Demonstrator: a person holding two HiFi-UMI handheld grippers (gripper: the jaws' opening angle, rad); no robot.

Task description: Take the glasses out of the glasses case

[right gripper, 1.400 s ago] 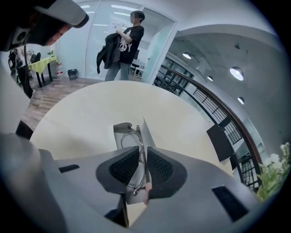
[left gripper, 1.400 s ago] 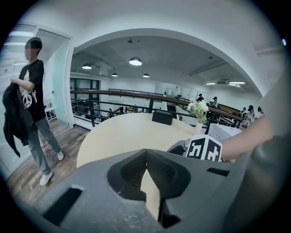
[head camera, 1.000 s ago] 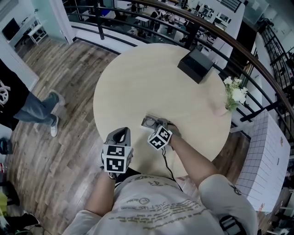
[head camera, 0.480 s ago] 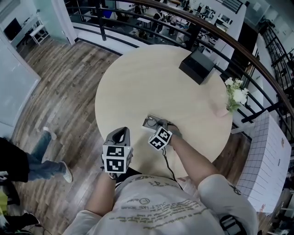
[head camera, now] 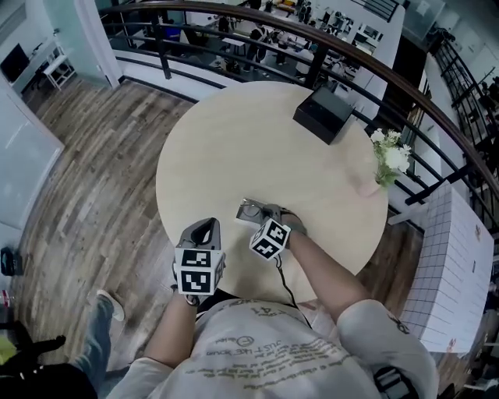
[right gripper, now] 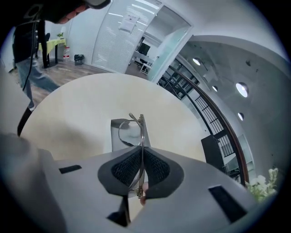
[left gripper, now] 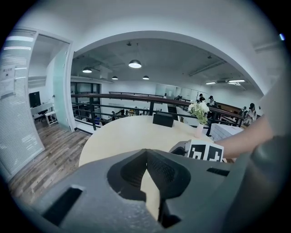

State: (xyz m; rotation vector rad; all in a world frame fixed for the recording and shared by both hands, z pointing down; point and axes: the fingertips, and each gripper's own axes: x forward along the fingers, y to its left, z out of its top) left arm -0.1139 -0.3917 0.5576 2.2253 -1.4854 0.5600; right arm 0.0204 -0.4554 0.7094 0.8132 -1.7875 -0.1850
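Thin metal-framed glasses [right gripper: 131, 132] stand on edge between the jaws of my right gripper [right gripper: 142, 157], which is shut on the frame. They hang just over a flat grey glasses case [right gripper: 116, 142] lying on the round table [right gripper: 82, 104]. In the head view the right gripper [head camera: 265, 212] sits at the table's near middle, with the glasses [head camera: 250, 210] sticking out to its left. My left gripper [head camera: 204, 231] hovers at the table's near edge, apart from the case. Its jaws [left gripper: 146, 157] meet at the tips with nothing held.
A black box [head camera: 322, 114] stands at the far right of the table [head camera: 226, 148]. A small vase of white flowers [head camera: 387, 159] sits by the right rim. A dark railing [head camera: 234, 15] curves behind the table. A person's leg [head camera: 97, 327] shows on the wooden floor, lower left.
The passer-by on the floor has moved from the left edge toward the bottom left. Both grippers stay almost where they were, the right still shut on the glasses.
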